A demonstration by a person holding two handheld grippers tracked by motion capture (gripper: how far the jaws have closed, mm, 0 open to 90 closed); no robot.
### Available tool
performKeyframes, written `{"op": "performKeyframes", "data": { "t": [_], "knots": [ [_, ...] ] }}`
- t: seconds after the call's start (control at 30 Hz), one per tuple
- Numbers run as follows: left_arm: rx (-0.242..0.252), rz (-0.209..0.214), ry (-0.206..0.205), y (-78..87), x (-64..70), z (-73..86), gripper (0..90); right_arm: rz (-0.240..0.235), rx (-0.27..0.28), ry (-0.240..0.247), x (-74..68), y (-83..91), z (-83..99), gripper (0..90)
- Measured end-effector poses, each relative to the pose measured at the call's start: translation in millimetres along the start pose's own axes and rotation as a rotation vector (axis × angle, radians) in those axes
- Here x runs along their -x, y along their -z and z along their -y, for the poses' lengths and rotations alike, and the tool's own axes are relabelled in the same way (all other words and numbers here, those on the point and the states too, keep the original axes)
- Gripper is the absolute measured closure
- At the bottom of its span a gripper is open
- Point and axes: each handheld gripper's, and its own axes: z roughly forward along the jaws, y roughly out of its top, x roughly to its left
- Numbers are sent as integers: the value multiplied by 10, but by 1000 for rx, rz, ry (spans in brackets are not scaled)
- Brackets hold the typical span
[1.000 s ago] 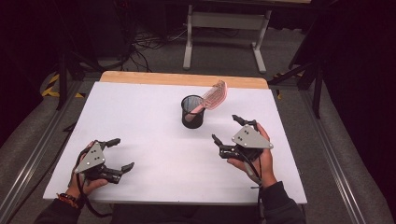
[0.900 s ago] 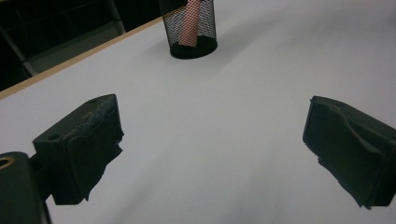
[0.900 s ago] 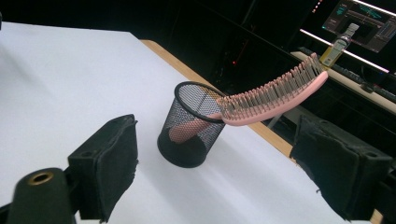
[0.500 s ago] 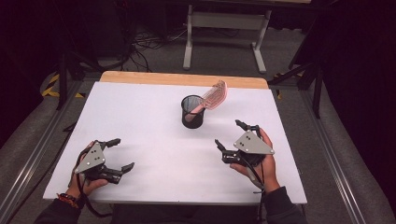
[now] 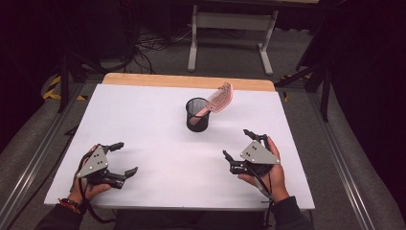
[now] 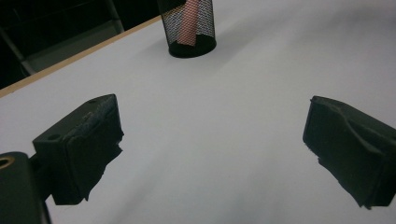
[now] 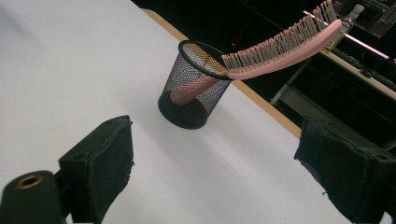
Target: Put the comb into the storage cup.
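Observation:
A black mesh cup (image 5: 197,115) stands near the middle back of the white table (image 5: 143,120). A pink hairbrush (image 5: 221,98) leans in it, handle down, bristled head sticking out over the rim to the right. The cup (image 7: 194,91) and brush (image 7: 285,46) sit ahead of the right gripper's jaws; the cup (image 6: 189,25) is far ahead of the left jaws. My left gripper (image 5: 122,158) rests open at the front left, nothing between its jaws. My right gripper (image 5: 238,144) rests open at the front right, also holding nothing.
A wooden strip (image 5: 186,81) edges the table's far side. Beyond it stands a grey metal stand (image 5: 230,28) with cables on the floor. A rail (image 5: 344,167) runs along the right of the table.
The right hand and gripper have drawn back toward the front edge, slightly right. The left gripper, cup and brush have not moved.

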Motion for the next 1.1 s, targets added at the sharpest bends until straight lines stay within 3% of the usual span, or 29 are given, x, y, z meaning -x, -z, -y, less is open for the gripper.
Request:
{"op": "performKeyframes", "data": {
  "t": [0.1,0.33,0.63,0.93,1.03,1.1],
  "knots": [
    [1,-1,-1,3,-1,0,57,-28,6,-11,-2,20,60,112],
    [1,2,-2,3,-2,-1,56,-35,-3,-34,-21,68,212,105],
    [4,-3,4,14,-11,1,55,3,-21,-74,-8,104,458,113],
    [3,-4,7,12,-19,4,55,30,-10,-167,108,206,729,106],
    [5,-4,5,9,-11,-2,54,45,-25,-170,122,232,814,100],
    [3,-2,3,6,-7,-5,54,51,-31,-198,124,247,891,89]
  ]
}}
